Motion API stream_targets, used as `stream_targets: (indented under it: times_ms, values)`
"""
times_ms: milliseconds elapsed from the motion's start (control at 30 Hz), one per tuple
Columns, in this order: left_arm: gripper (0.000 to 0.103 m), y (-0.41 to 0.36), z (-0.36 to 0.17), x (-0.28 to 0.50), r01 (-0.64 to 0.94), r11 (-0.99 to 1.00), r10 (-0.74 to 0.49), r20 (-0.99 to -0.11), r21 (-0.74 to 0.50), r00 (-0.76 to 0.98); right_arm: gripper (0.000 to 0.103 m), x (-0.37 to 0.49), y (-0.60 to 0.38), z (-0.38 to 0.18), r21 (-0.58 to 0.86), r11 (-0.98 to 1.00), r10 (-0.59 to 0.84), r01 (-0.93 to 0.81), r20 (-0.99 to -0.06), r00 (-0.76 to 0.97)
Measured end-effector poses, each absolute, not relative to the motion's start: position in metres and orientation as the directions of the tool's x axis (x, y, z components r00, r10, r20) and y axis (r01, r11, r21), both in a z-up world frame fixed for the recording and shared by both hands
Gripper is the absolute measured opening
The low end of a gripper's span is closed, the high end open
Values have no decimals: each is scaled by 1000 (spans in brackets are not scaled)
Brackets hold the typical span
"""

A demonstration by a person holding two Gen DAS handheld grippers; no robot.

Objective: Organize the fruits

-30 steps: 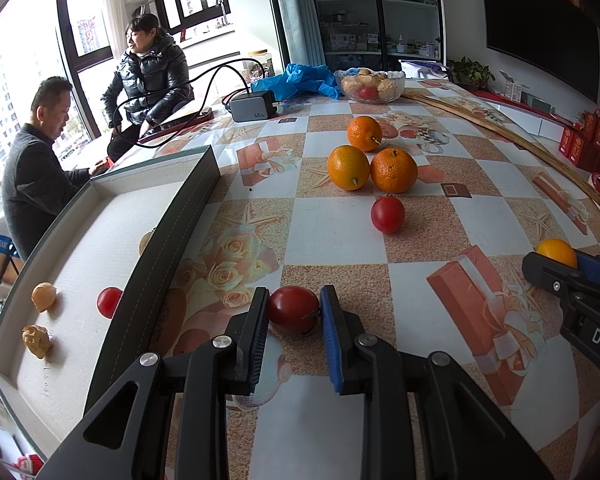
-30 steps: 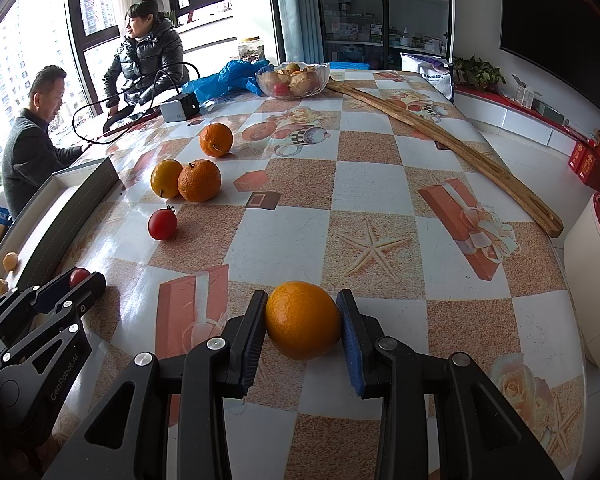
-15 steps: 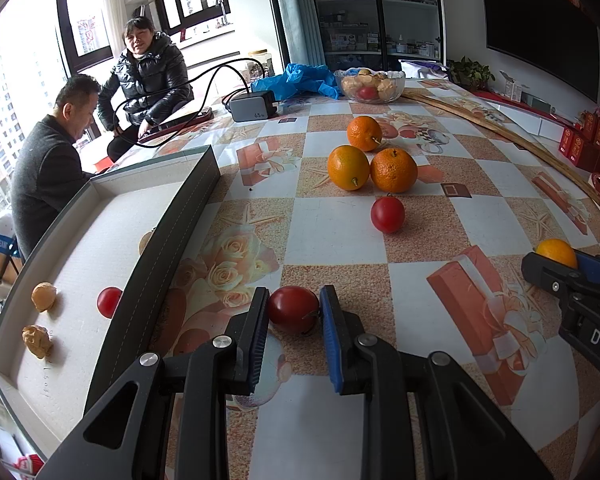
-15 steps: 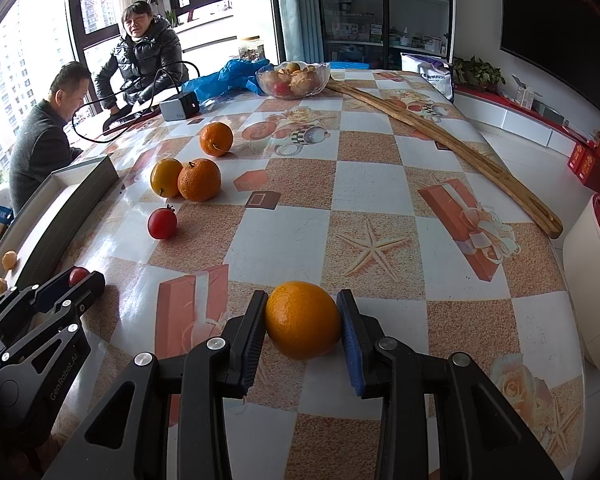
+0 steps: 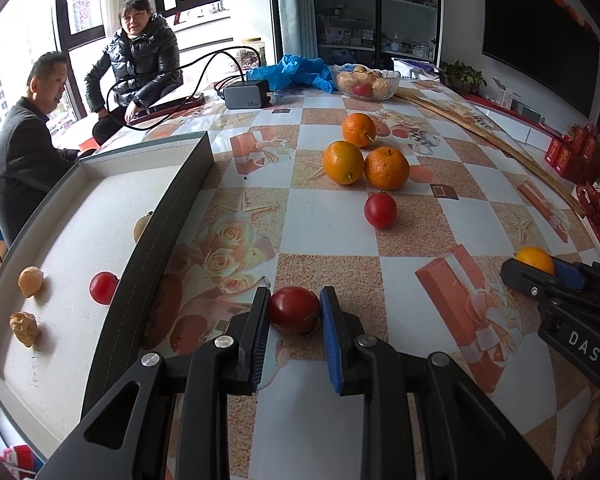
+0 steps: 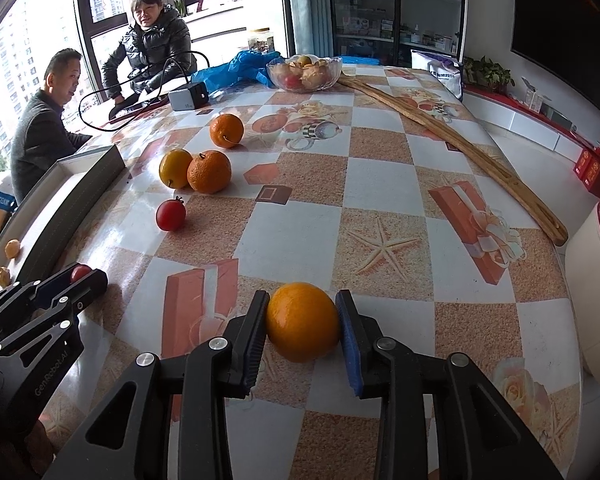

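A checkered tablecloth (image 5: 332,236) with roses and gift boxes covers the table, windows and shelves behind, 2 people seated at the far left. Far left sits the box lid (image 5: 172,216), and the left wrist view looks right into it: 1 tomato (image 5: 103,288), 2 pale lumpy fruits clear on its floor and a 3rd half hidden by the wall. The right wrist view catches only its edge. Next, the left gripper (image 5: 294,310), pads pinching a dark red tomato (image 5: 294,309) just beside the lid's wall, low over the cloth. Centre table: 1 loose tomato (image 5: 380,210), then 3 oranges (image 5: 386,168), 2 touching, 1 apart behind. Wide bare cloth around them. Further right, the right gripper (image 6: 302,322) clamps a big orange (image 6: 302,322). Only the right view shows the table's right edge and the long wooden stick (image 6: 460,148) running along it. At the back, 1 glass bowl (image 6: 304,74) of fruit.
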State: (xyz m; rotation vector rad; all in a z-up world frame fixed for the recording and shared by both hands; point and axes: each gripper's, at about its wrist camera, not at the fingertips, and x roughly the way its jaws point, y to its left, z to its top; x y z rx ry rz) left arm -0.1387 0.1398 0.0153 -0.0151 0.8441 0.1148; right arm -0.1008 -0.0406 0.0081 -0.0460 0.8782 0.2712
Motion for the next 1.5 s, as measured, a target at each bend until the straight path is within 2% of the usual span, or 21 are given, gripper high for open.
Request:
stream_targets:
  times_ms: [333,667,1133,1500]
  values:
    - [27,164,47,-149,-133,991,90,-715,-5,694,35,-95,-31,26,132,953,273,-272,-762,588]
    - [27,218,69,-162,-237,971,152,-689,-30,708,35,-89,14,44,150,923,339,-356,-754,563]
    - [27,292,56,-168,-346,938,255,-743,34,618,35,-82,132,57,170,813,453,-556,-786,421]
    - [27,333,37,-173,-387,921,258,-796,32,548,35,-82,220,54,195,718,494,-668,-819,292]
